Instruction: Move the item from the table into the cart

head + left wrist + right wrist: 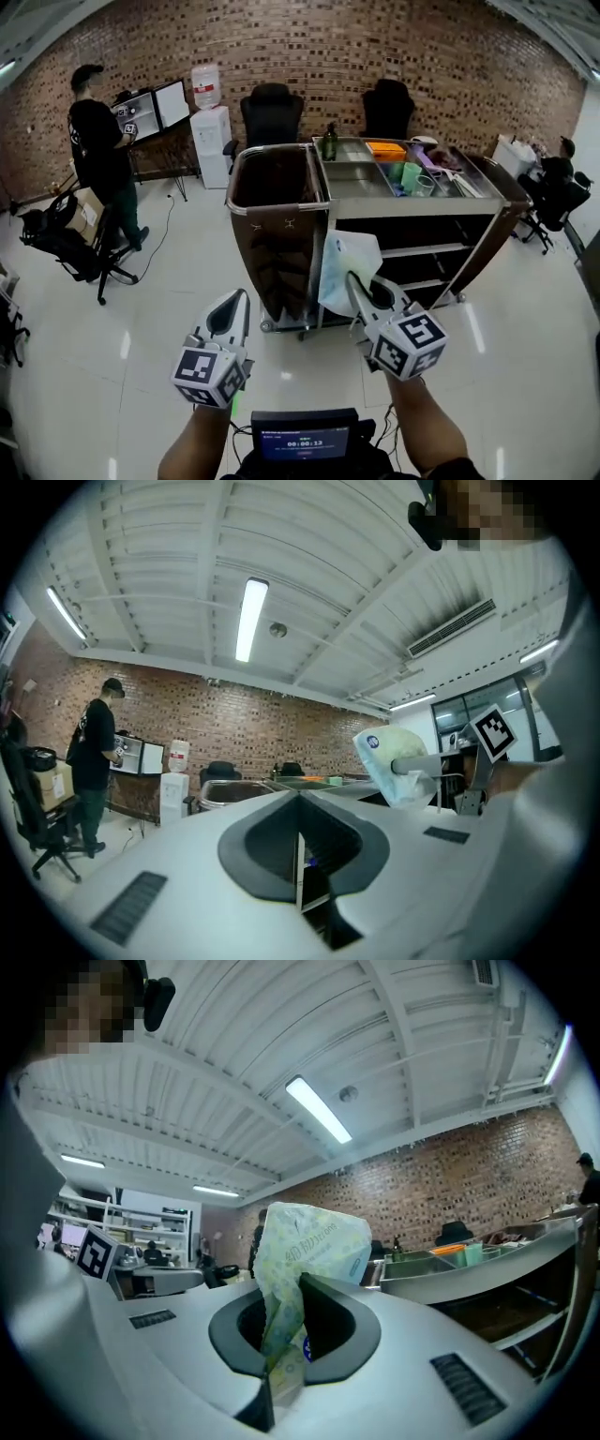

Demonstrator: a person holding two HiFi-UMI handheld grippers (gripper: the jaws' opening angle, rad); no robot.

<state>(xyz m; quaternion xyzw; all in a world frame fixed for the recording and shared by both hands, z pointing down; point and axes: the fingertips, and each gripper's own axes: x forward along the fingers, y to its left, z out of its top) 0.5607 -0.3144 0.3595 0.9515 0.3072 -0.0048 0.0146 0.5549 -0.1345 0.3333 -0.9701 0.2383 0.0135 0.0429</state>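
The cart (323, 183) stands ahead of me, with a brown bag bin (272, 178) at its left end and a steel top tray (356, 178) at its right. My right gripper (354, 279) is shut on a pale plastic-wrapped tissue pack (349, 264), held in the air in front of the cart's shelves. In the right gripper view the tissue pack (309, 1246) stands up between the jaws of that gripper (281, 1340). My left gripper (241, 296) hangs beside it to the left, over the floor, jaws shut with nothing in them (300, 808).
A green bottle (329, 142), an orange box (385, 148) and green cups (409, 175) sit on the cart's top. A person in black (98, 141) stands at the far left near a loaded chair (70, 234). A water dispenser (212, 131) is at the wall.
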